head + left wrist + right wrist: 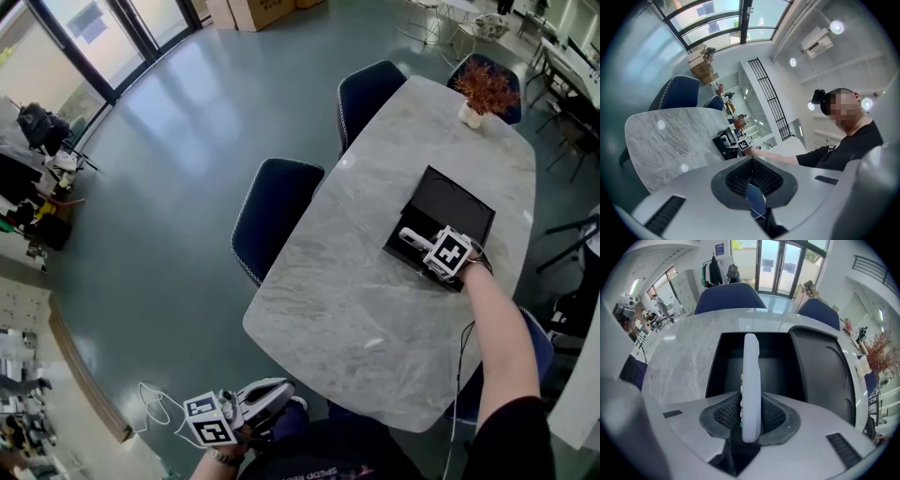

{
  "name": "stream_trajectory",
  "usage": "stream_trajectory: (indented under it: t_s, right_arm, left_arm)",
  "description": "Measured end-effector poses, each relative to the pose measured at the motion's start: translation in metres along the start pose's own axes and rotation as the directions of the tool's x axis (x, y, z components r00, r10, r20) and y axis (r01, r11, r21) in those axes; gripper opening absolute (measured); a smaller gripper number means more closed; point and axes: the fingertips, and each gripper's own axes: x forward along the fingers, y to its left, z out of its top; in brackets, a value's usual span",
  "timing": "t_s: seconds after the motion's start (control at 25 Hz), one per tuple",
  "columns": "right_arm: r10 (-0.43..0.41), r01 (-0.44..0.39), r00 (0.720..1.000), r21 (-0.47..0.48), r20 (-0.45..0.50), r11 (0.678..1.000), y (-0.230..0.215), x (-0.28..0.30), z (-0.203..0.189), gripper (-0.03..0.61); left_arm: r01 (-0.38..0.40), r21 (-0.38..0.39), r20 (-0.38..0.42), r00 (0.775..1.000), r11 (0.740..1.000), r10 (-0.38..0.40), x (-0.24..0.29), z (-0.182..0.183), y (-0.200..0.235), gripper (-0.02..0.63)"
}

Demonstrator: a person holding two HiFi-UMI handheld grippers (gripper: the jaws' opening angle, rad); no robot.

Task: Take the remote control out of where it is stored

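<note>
Open black box (457, 201), white remote control (751, 376) pinched by right hand-held gripper (751, 414)

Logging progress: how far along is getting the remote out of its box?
Done: the box lies open on the table. In hand: the right hand-held gripper has its pads on the remote, held on edge over the box. Left: lifting it clear. The left hand-held gripper is shut, off the table.

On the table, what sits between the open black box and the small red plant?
Nothing: in the head view the stretch of table between the box and the plant is bare marble.
</note>
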Motion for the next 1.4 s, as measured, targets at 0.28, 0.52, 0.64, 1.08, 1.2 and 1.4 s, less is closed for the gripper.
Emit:
stream_trajectory:
  t_s: [0.28,0.52,0.64,1.08,1.2,1.4]
  right_arm:
    - [-0.064,0.015,0.982,0.269,0.175,0.963,-0.014,-0.041,0.0,0.114]
    - [-0.077,-0.197,0.9,0.557,0.43,0.807,-0.004,-0.08,-0.002,0.114]
    - [-0.147,-0.314,0.822,0.653,0.55,0.689,0.001,-0.108,-0.004,0.114]
    - [-0.287,-0.583,0.601,0.655,0.746,0.48,0.063,-0.165,0.004,0.114]
    - [-0.292,-0.63,0.561,0.629,0.774,0.456,0.097,-0.173,0.009,0.114]
    - [-0.306,-0.686,0.509,0.594,0.804,0.419,0.163,-0.192,0.02,0.114]
  left_arm:
    - [0.057,0.012,-0.057,0.997,0.998,-0.056,0.006,0.001,-0.002,0.006]
    - [0.114,0.022,-0.119,0.987,0.993,-0.11,0.009,0.004,-0.006,0.006]
    - [0.142,0.025,-0.151,0.979,0.99,-0.137,0.01,0.007,-0.01,0.006]
    - [0.214,0.03,-0.235,0.951,0.976,-0.201,-0.011,0.011,-0.013,0.006]
    - [0.237,0.033,-0.255,0.941,0.971,-0.221,-0.02,0.01,-0.015,0.006]
    - [0.282,0.036,-0.292,0.921,0.959,-0.26,-0.042,0.011,-0.03,0.006]
